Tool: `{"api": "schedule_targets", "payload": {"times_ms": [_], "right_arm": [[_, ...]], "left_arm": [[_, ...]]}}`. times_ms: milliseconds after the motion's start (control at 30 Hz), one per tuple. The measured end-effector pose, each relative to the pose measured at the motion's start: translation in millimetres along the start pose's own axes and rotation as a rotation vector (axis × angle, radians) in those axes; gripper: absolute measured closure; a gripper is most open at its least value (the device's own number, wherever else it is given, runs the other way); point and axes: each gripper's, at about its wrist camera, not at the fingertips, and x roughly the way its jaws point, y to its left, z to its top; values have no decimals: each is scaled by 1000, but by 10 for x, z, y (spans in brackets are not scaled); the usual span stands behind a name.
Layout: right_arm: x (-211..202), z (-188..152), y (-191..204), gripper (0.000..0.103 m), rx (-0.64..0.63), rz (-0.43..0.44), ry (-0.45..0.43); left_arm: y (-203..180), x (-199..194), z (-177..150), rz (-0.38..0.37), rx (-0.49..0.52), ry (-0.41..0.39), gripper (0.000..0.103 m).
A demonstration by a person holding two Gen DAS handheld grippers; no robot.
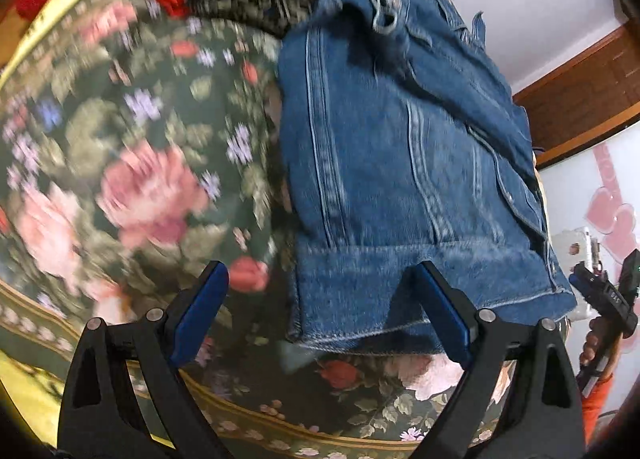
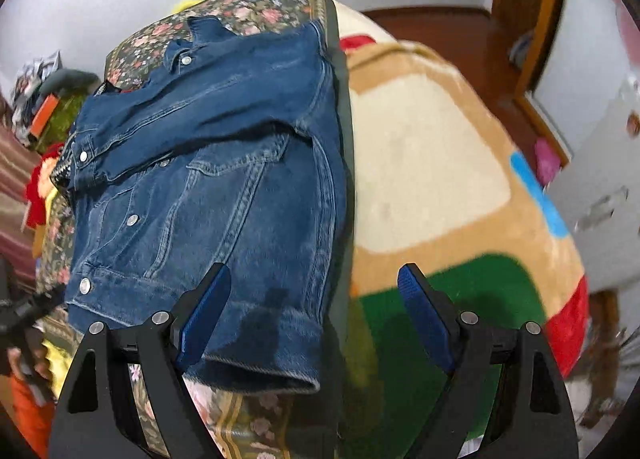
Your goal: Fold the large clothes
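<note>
Jacket (image 1: 404,163), already folded narrow, lies on the floral bedspread (image 1: 132,163) with its long axis running away from both wide-open, empty grippers, hem nearest: the left gripper (image 1: 320,315) straddles its left corner, the right gripper (image 2: 316,319) its right.

Almost nothing here can be read. In the left wrist view the right hand-held gripper (image 1: 600,291) carries small pale characters on its black body, too blurred and tilted to make out. The denim jacket (image 2: 224,187) shows metal buttons but no readable label or brand.
</note>
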Motion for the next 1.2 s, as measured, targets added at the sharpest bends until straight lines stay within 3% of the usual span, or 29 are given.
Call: {"api": "schedule_targets", "payload": {"times_ms": [100, 167, 200, 300, 367, 467, 533, 733, 933, 1000, 1067, 1200], "right_arm": [[41, -37, -28, 20, 24, 49, 12], [68, -53, -23, 20, 24, 57, 12], [77, -61, -17, 21, 24, 67, 10], [111, -81, -28, 39, 36, 120, 23], [151, -84, -43, 53, 55, 180, 48], [213, -78, -65, 60, 81, 196, 72], [280, -80, -91, 65, 93, 185, 94], [431, -87, -141, 65, 121, 201, 132], [544, 24, -161, 62, 123, 185, 161], [525, 39, -156, 66, 120, 187, 162], [489, 50, -128, 81, 106, 193, 153], [315, 144, -14, 93, 65, 214, 79]], "left_arm": [[8, 72, -37, -37, -39, 16, 14], [-7, 74, -32, -84, -52, 22, 33], [-27, 65, -30, -99, -50, 24, 37], [-143, -32, -15, -62, 1, -8, 53], [-241, -95, 10, -25, 50, -30, 72], [-334, -241, 50, -29, 85, -76, 85], [-387, -380, 93, -55, 85, -117, 87], [-493, -696, 244, -144, 75, -198, 88], [-634, -778, 385, -144, 99, -225, 89], [-673, -797, 402, -140, 114, -243, 89], [-718, -818, 429, -137, 129, -256, 89], [-830, -861, 540, -130, 156, -276, 90]]}}
